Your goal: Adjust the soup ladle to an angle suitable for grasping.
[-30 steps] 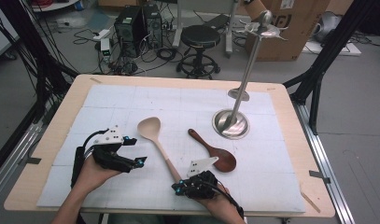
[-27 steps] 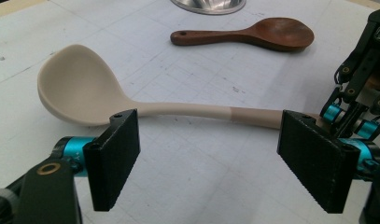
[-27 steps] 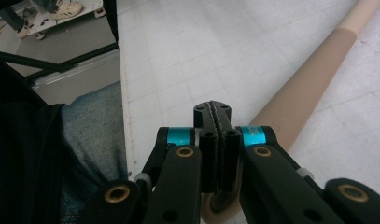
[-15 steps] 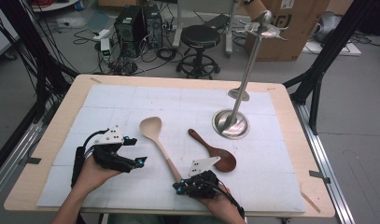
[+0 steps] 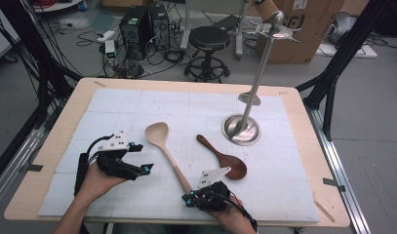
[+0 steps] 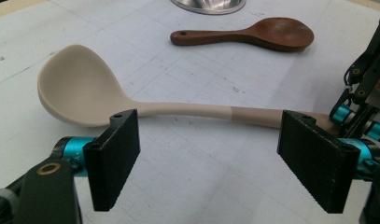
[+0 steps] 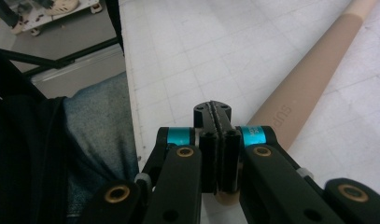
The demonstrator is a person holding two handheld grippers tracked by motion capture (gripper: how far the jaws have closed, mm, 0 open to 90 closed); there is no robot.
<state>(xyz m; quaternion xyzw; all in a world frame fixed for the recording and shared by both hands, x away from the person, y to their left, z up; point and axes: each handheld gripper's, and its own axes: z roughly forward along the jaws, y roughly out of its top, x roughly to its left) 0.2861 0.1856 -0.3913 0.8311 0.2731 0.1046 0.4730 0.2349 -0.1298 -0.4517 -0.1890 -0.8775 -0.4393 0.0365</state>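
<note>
A beige ladle (image 5: pixel 157 132) lies on the white mat, bowl far, handle running toward the person. My left gripper (image 5: pixel 141 157) rests left of it, open; in the left gripper view the ladle (image 6: pixel 80 79) lies across just beyond my wide-apart jaws, left gripper (image 6: pixel 213 158). My right gripper (image 5: pixel 187 199) sits at the handle's near end, shut, with nothing between its jaws. In the right gripper view the right gripper (image 7: pixel 218 112) has the handle (image 7: pixel 309 79) passing beside and under it. A dark wooden spoon (image 5: pixel 232 165) (image 6: pixel 271 33) lies right of the ladle.
A tall metal stand (image 5: pixel 257 78) with a round base (image 5: pixel 241 130) rises at the mat's right back; its base (image 6: pixel 208 4) shows at the top of the left gripper view. The table's front edge (image 5: pixel 137 222) is close behind both hands. A jeans-clad leg (image 7: pixel 99 121) shows below it.
</note>
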